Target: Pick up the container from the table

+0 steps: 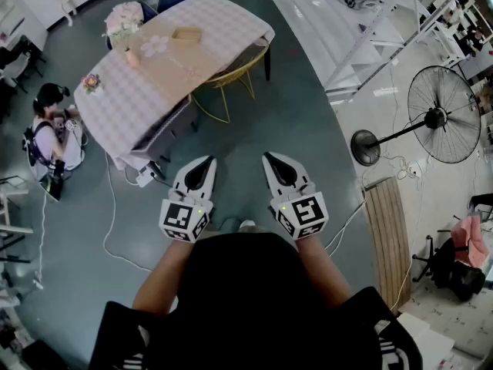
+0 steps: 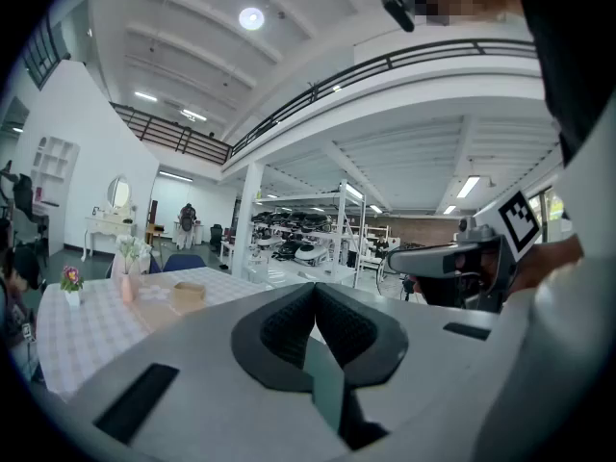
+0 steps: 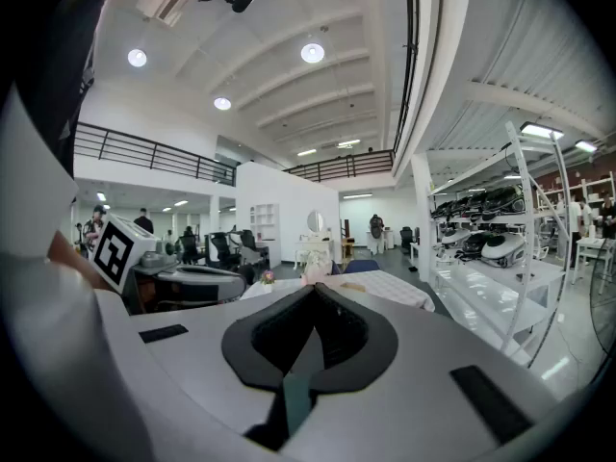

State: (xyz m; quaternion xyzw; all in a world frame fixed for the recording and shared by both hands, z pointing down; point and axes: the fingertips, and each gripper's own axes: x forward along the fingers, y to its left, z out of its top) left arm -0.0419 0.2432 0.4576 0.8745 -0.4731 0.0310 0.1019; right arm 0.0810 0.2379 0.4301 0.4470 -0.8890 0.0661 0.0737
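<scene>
Evenly, left hand-held gripper [image 1: 209,159] and right hand-held gripper [image 1: 268,156] face the table [image 1: 219,23], closed.

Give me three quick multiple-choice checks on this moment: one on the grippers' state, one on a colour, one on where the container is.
1. How do the left gripper and the right gripper stand?
A. both open
B. both shut, empty
C. one open, one shut

2. What colour is the frame of the chair tucked at the table?
A. red
B. yellow
C. white

3. Where is the container?
A. on the chair
B. in the left gripper
C. on the table

Answers:
1 B: in each gripper view the jaws meet with nothing between them.
2 B: its thin curved frame shows yellow in the head view.
3 C: it sits on the checked cloth, well ahead of both grippers.
</scene>
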